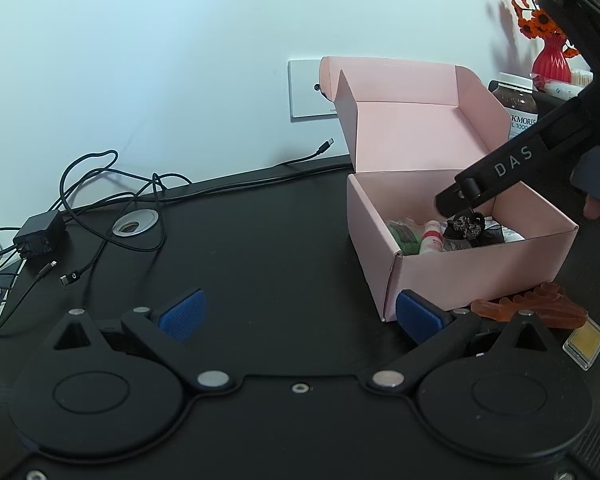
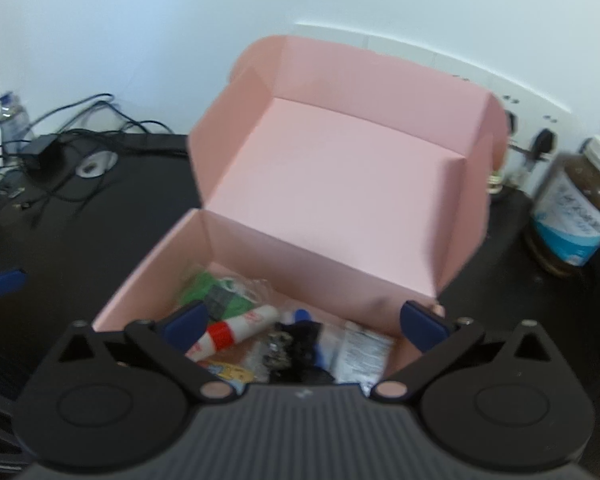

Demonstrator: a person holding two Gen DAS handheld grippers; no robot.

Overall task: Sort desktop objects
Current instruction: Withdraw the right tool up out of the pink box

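An open pink cardboard box sits on the black desk, with its lid standing up at the back. Inside the box lie a green packet, a white tube with a red band, a dark sparkly clip and a white paper packet.

The left gripper rests low over the desk, in front of the box's left corner. Its two blue-padded fingers are spread wide apart and hold nothing. The right gripper is above the front of the box, pointing down into it. Its fingers are spread wide too, and nothing is between them. From the left camera, this black tool hangs over the box and hides part of it.

An orange see-through comb lies on the desk right beside the front of the box, and a small flat yellow square lies near it. A brown pill jar with a white lid stands to the right of the box. A red vase with orange flowers stands farther back. On the left, a mess of black cables and a black charger block lie near a round silver hole cover. A white wall plate is behind the box.
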